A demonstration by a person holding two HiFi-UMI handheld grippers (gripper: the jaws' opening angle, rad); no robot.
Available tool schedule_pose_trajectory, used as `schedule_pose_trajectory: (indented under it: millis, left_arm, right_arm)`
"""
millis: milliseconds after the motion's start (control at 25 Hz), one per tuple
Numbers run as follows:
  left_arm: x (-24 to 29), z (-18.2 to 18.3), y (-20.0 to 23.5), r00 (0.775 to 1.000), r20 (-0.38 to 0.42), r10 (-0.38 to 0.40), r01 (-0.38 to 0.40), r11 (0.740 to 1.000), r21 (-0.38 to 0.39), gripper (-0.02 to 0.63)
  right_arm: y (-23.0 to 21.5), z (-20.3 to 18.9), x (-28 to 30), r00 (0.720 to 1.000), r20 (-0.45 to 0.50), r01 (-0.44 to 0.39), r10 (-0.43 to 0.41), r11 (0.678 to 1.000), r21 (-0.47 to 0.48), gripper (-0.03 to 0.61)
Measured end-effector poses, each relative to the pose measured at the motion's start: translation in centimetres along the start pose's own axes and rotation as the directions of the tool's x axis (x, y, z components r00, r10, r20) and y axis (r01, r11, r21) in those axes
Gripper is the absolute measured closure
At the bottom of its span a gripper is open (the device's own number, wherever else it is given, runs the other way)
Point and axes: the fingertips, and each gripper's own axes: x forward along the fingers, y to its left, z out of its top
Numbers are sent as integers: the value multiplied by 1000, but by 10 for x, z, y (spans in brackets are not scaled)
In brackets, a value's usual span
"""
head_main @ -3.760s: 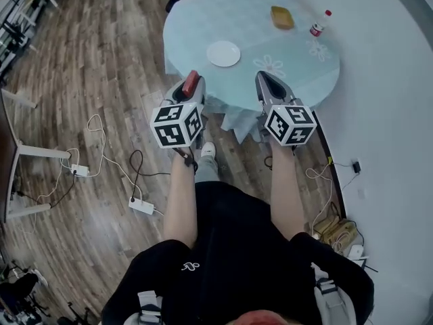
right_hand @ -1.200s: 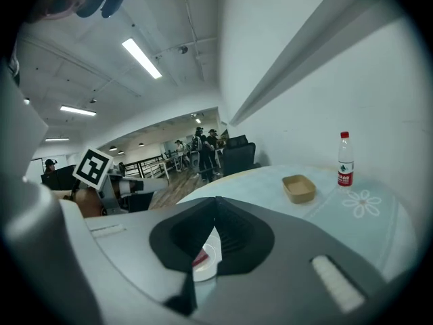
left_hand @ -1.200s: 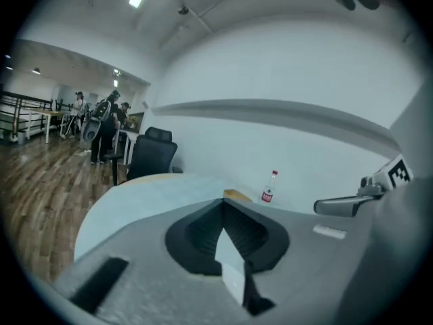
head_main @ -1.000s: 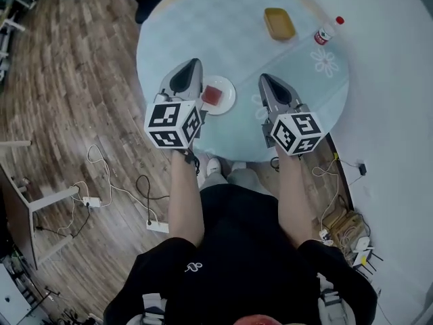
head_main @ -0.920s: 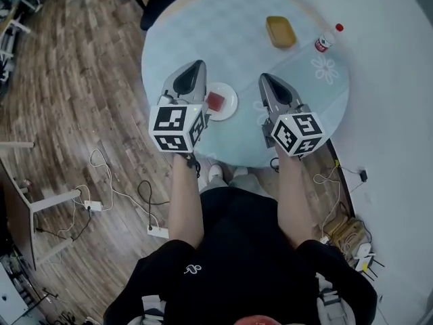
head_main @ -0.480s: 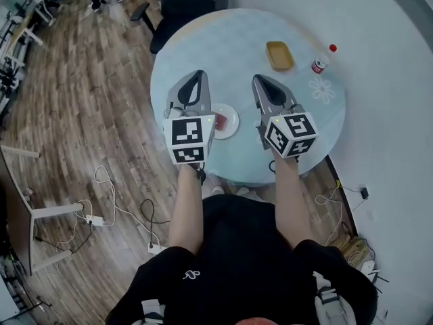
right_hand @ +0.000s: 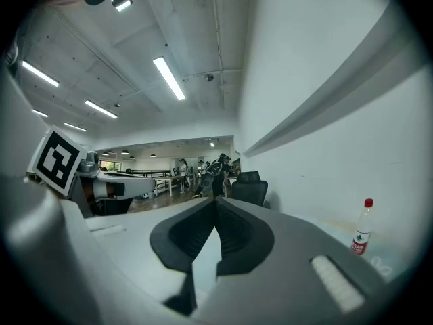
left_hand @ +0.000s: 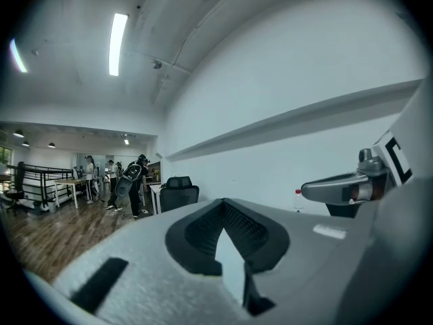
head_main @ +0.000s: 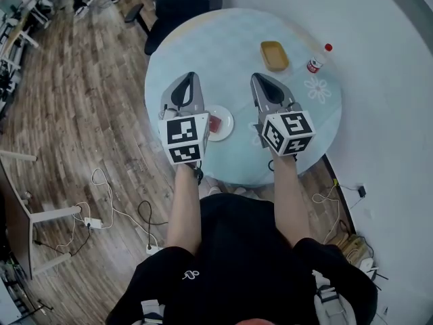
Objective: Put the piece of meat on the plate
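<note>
The red piece of meat (head_main: pixel 215 124) lies on the small white plate (head_main: pixel 226 117) near the front edge of the round table (head_main: pixel 230 46). My left gripper (head_main: pixel 189 78) hovers level just left of the plate, above the table, its jaws shut and empty; its tips meet in the left gripper view (left_hand: pixel 223 202). My right gripper (head_main: pixel 260 79) hovers to the right of the plate, also level, shut and empty (right_hand: pixel 216 200). Neither gripper view shows the plate or the meat. Each gripper shows in the other's view, the right gripper (left_hand: pixel 345 187) and the left gripper (right_hand: pixel 128 185).
A yellow dish (head_main: pixel 274 55) and a red-capped bottle (head_main: pixel 318 58) stand at the far right of the table; the bottle (right_hand: pixel 362 230) also shows in the right gripper view. A black office chair (head_main: pixel 177 5) stands behind the table. Cables and a power strip (head_main: pixel 84 222) lie on the wooden floor.
The meat that my left gripper was holding now lies on the plate. Both grippers have risen above the table and stay side by side.
</note>
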Motion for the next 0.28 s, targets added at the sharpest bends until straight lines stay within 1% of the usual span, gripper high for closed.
schedule_pose_trajectory:
  millis: [280]
  left_arm:
    - [8, 1, -5, 1000, 9, -10, 10, 1000, -3, 611]
  right_arm:
    - [-5, 2, 5, 1000, -6, 0, -1, 1000, -18, 568]
